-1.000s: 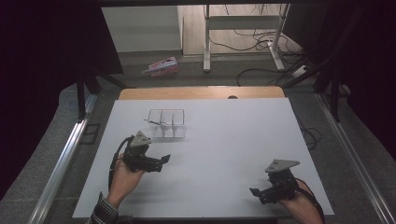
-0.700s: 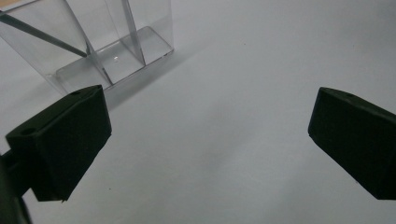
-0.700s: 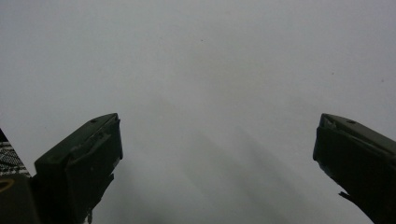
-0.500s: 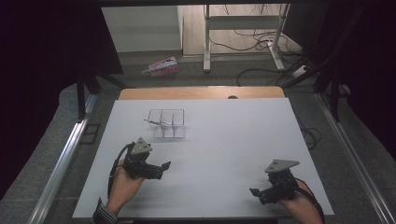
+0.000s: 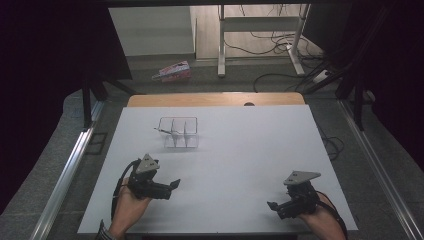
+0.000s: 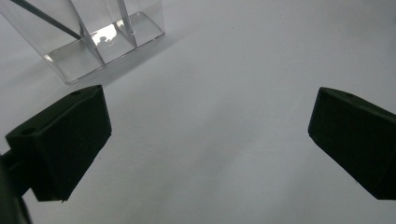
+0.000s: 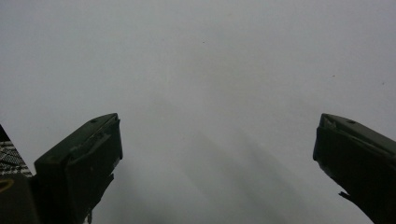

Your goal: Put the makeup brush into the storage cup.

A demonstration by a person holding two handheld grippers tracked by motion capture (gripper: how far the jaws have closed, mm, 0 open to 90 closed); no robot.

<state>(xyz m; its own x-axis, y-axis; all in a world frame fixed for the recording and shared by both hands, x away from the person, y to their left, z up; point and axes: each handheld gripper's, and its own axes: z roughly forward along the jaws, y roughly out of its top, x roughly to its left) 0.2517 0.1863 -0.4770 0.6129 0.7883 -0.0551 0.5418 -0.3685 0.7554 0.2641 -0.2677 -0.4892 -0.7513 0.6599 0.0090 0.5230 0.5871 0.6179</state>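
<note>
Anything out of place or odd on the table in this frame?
Nothing stands out. The clear divided box stands upright on the white table, with a thin dark stick leaning in one compartment. Both the left hand-held gripper and the right hand-held gripper are open and hold nothing.

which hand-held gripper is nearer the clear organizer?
Left. The left hand-held gripper sits just in front of the clear organizer, slightly to its left, jaws open. The right hand-held gripper is far off at the table's near right corner.
</note>
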